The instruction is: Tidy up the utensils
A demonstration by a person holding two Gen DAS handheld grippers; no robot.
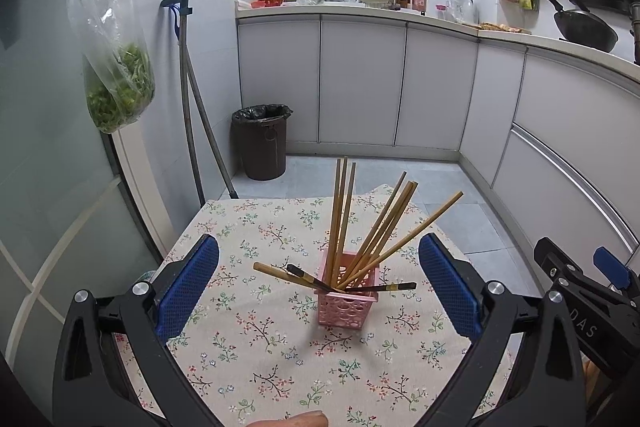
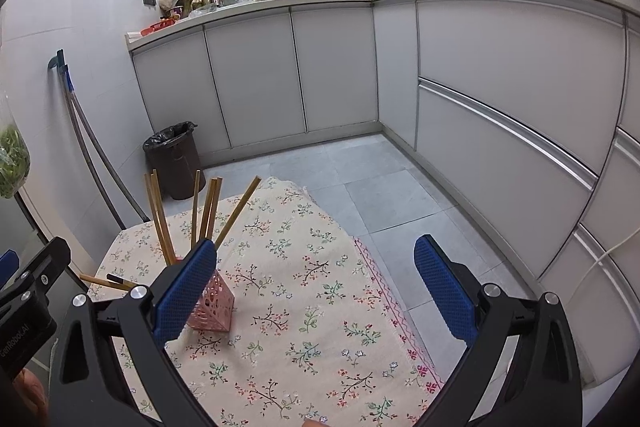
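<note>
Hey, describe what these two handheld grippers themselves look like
Both match: the left gripper and right gripper have black plastic frames with silver bolts and blue dimpled pads. White lettering marks the bodies. Bare fingers show beneath; no cables or sleeves visible.

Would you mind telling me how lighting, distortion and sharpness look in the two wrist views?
Left wrist view: strong fisheye bending of the cabinets, even indoor light, a soft shadow under the pink holder, and the chopsticks are sharp. Right wrist view: the same curvature, dark vignette corners, and the right claw finger hides part of the holder.
</note>
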